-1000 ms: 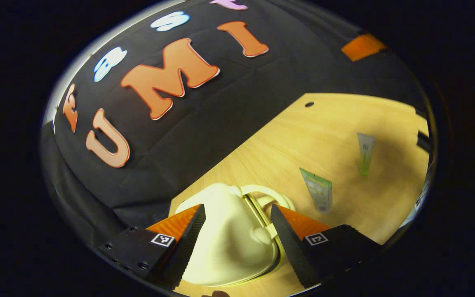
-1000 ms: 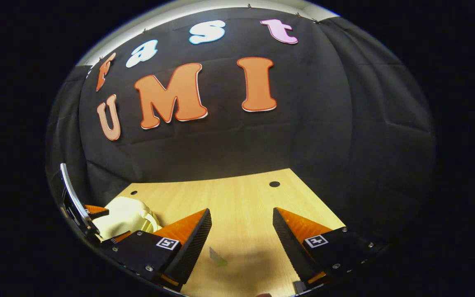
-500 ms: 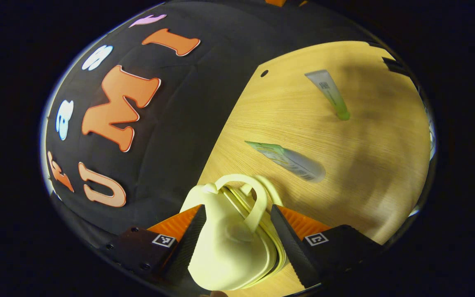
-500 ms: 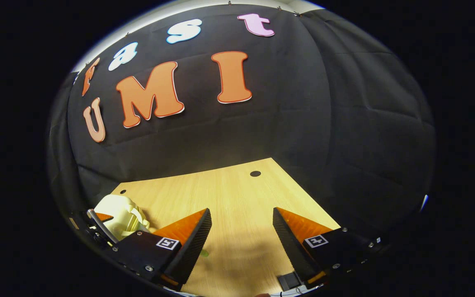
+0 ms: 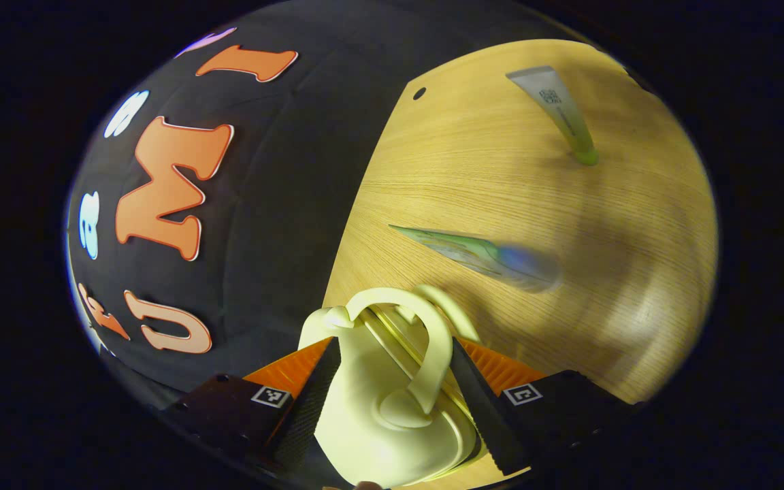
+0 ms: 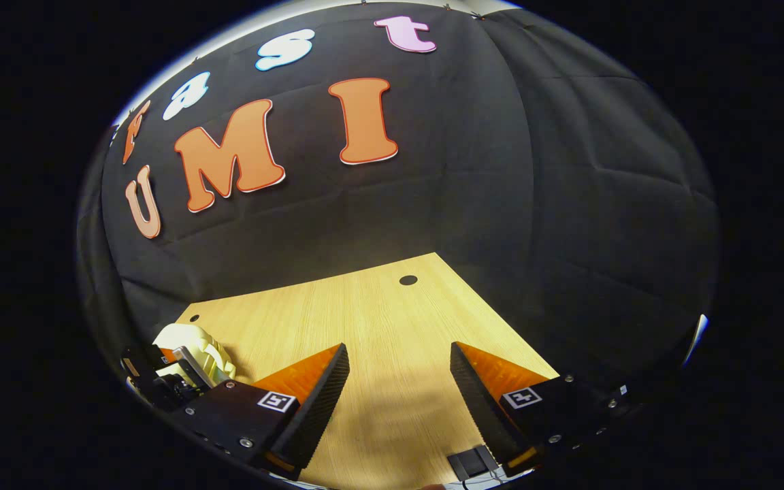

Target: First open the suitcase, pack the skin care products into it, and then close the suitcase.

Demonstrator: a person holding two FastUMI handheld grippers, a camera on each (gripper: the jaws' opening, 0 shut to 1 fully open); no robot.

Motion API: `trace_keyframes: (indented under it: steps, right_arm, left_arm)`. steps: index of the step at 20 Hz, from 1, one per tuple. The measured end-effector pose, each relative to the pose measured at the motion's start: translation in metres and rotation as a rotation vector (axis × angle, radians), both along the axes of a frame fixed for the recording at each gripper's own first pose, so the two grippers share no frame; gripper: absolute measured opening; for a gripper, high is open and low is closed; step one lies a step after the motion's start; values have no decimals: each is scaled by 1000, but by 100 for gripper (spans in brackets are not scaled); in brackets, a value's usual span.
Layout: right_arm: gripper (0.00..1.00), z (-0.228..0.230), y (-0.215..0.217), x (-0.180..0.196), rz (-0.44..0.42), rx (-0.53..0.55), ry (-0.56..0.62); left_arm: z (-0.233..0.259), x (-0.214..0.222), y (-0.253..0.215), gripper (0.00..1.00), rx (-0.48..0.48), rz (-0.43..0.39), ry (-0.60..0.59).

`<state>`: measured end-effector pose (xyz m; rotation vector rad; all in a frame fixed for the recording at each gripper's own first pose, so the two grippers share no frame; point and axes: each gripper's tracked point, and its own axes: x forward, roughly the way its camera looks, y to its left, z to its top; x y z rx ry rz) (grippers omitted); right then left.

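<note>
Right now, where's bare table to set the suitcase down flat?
Bare wood lies ahead of the right gripper, out to the table edge. It is crowded by the cream suitcase: two tubes lie there.

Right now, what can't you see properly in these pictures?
- Left gripper view: the cream suitcase runs under the left gripper and off the bottom edge, so whether the fingers press it is unclear.
- Left gripper view: the nearer tube is smeared by blur at its cap end; the print on the farther tube is too small.
- Right gripper view: the suitcase is half covered by the other gripper.
</note>
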<state>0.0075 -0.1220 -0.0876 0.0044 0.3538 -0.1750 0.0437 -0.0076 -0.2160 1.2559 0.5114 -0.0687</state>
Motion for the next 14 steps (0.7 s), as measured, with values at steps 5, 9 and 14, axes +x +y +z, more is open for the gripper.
trace_keyframes:
  steps: [5,9,14]
  right_arm:
    - [95,5,1,15,-4,16,-5]
    - [95,3,10,18,17,15,1]
    - [95,7,26,20,44,-39,-7]
  left_arm:
    - [-23,7,-7,76,-12,-4,82]
    - [-31,0,-8,18,-51,9,144]
    - [-8,-8,-15,10,-170,45,133]
